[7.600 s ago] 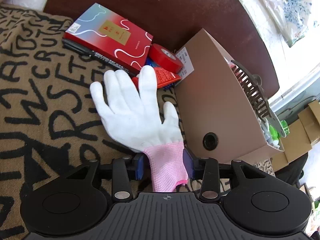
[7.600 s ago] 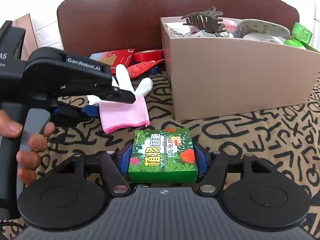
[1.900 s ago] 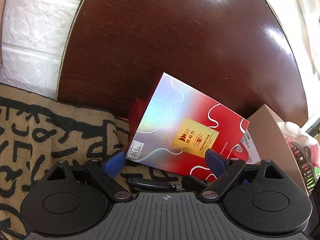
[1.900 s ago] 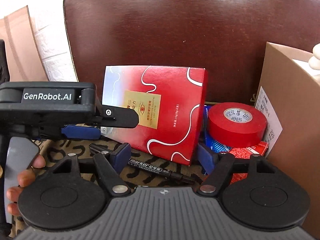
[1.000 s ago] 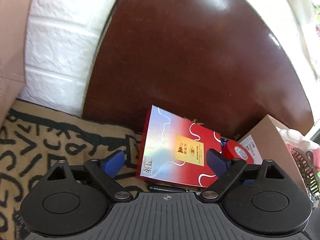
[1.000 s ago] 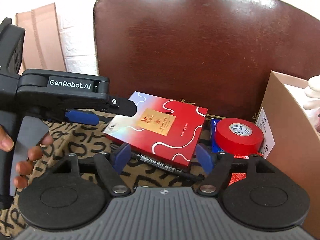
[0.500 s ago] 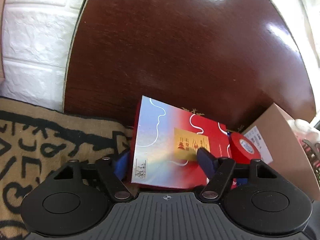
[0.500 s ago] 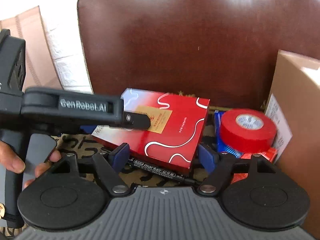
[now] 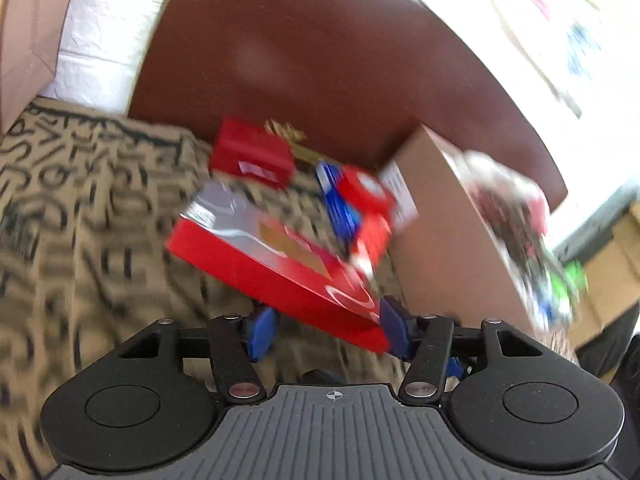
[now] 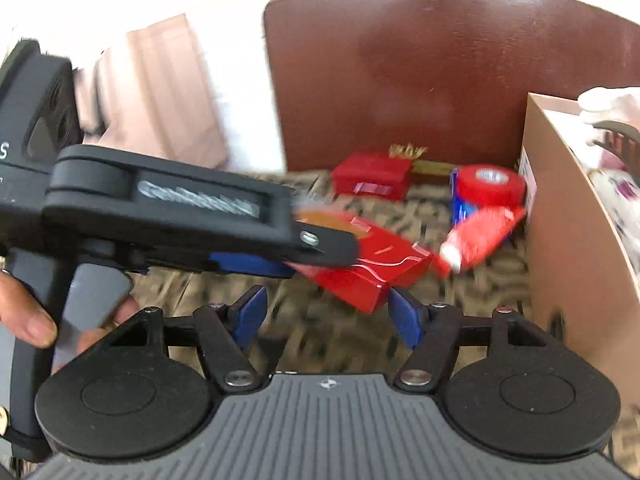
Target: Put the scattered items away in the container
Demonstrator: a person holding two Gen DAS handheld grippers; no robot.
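A flat red box with a silvery corner (image 9: 256, 248) hangs tilted above the patterned cloth (image 9: 80, 220). My left gripper (image 9: 326, 332) grips its near edge, jaws closing, in a blurred picture. In the right wrist view the left gripper (image 10: 320, 258) bites the red box (image 10: 372, 276) from the left. My right gripper (image 10: 326, 316) is closing too, with the box's lower corner between its pads but not pressed. The cardboard container (image 10: 568, 240) stands at the right, full of items.
A red tape roll (image 10: 490, 186), a red sachet (image 10: 476, 240) and a blue pack (image 10: 460, 204) lie beside the container. A small red box (image 10: 372, 176) rests against the dark brown headboard (image 10: 400, 80). A hand (image 10: 28, 320) holds the left gripper's handle.
The flat red box has come away from the headboard and is lifted toward me in the left gripper. A small red box behind it is uncovered. Both grippers pulled back.
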